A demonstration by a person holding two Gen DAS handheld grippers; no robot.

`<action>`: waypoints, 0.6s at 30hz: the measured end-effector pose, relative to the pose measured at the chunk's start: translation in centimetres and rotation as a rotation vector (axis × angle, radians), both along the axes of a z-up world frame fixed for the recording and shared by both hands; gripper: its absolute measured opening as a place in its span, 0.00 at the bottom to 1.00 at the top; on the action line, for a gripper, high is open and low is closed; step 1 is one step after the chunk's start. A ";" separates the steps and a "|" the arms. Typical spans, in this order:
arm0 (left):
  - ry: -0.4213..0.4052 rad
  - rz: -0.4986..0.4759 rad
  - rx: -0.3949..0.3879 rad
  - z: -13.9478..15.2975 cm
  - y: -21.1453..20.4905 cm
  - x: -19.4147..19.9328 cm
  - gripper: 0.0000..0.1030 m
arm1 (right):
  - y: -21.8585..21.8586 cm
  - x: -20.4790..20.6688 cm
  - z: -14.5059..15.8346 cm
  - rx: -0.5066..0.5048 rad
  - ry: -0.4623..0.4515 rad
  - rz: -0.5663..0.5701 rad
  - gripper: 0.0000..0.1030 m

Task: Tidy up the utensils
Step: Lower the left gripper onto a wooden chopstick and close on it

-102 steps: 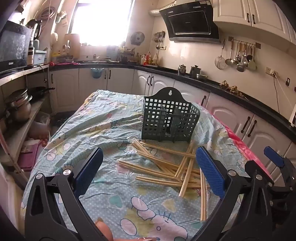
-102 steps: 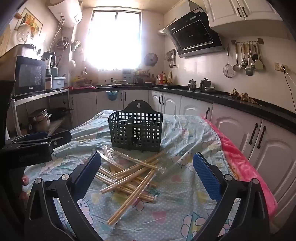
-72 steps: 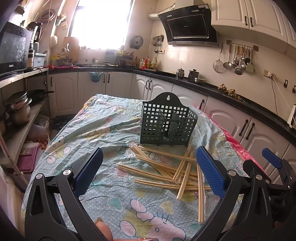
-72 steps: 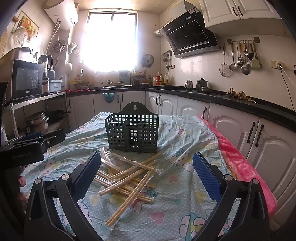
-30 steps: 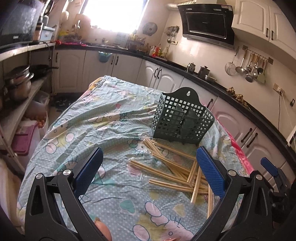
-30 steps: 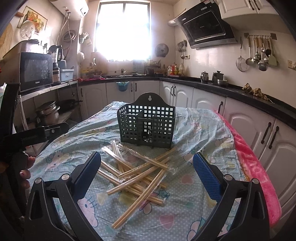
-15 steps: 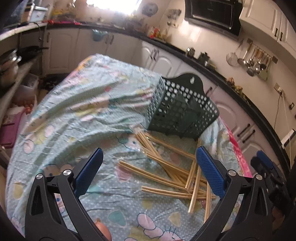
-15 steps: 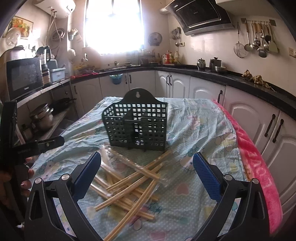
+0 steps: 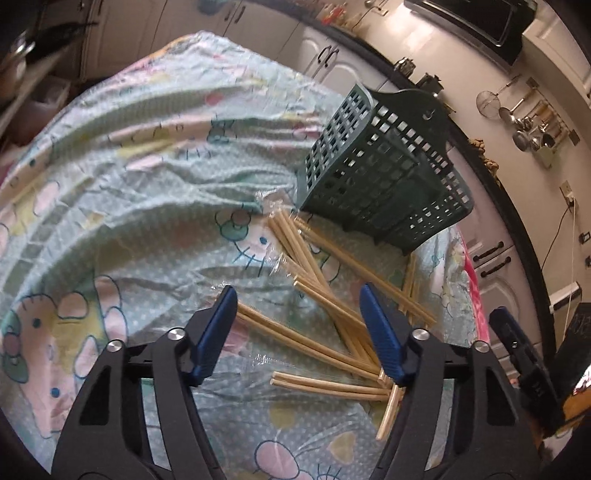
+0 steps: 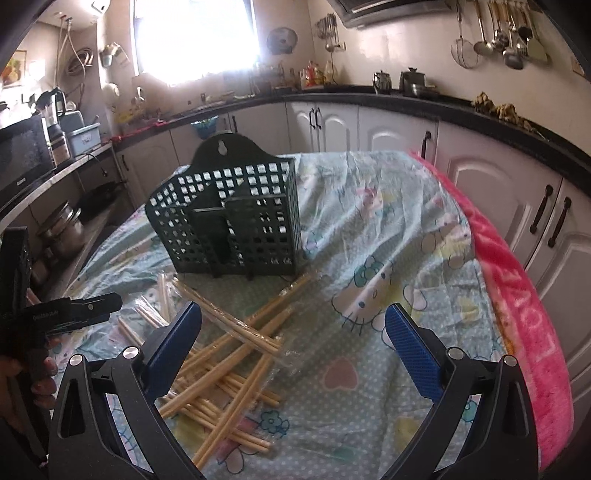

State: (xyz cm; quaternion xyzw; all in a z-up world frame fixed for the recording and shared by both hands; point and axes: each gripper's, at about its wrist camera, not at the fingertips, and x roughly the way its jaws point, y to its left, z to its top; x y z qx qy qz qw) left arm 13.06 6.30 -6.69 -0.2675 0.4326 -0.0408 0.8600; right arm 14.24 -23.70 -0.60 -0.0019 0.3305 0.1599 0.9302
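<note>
Left gripper [image 9: 297, 310]: you hold it low over the chopstick pile, jaws spread with nothing between the blue pads; in the right wrist view its black tip shows at the left edge.
Right gripper [image 10: 293, 326]: you hold it with jaws wide apart and nothing in them, above the near side of the pile.
Chopsticks [image 9: 325, 291]: pale wooden sticks, some in clear plastic sleeves, lie crisscrossed on the tablecloth, in front of the basket; a few ends reach almost to its base.
Utensil basket [image 10: 236, 225]: dark green plastic lattice with a hanging tab and inner dividers, standing upright on the table behind the pile; you can see no utensils inside it.
Tablecloth [image 10: 373, 229]: light blue, cartoon-cat print, wrinkled, with a pink towel [image 10: 524, 295] along its right edge.
Background: hanging ladles and strainers [image 10: 495, 33] on the wall, white cabinets below a black counter.
</note>
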 end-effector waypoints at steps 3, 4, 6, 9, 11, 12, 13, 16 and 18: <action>0.019 -0.002 -0.035 -0.6 0.2 0.3 0.49 | 0.0 0.7 -1.0 0.009 0.045 0.003 0.85; 0.024 0.000 -0.046 -0.7 0.2 0.4 0.48 | 0.0 1.0 -1.5 0.014 0.068 0.003 0.81; 0.031 0.004 -0.061 -1.0 0.3 0.6 0.43 | -0.1 1.5 -2.5 0.024 0.112 0.001 0.75; 0.044 0.010 -0.090 -1.5 0.5 0.8 0.40 | -0.3 2.0 -3.6 0.048 0.160 0.007 0.66; 0.050 0.013 -0.108 -1.8 0.6 0.9 0.34 | -0.4 2.2 -4.1 0.069 0.188 0.016 0.61; 0.052 0.016 -0.112 -1.9 0.7 0.9 0.32 | -0.3 2.2 -4.3 0.078 0.202 0.018 0.58; 0.053 0.018 -0.115 -1.9 0.7 0.9 0.32 | -0.4 2.3 -4.6 0.086 0.212 0.021 0.55; 0.055 0.020 -0.116 -1.9 0.7 1.1 0.31 | -0.3 2.2 -5.1 0.104 0.229 0.037 0.47; 0.059 0.017 -0.114 -1.9 0.6 1.2 0.27 | -0.3 2.3 -5.2 0.110 0.238 0.047 0.43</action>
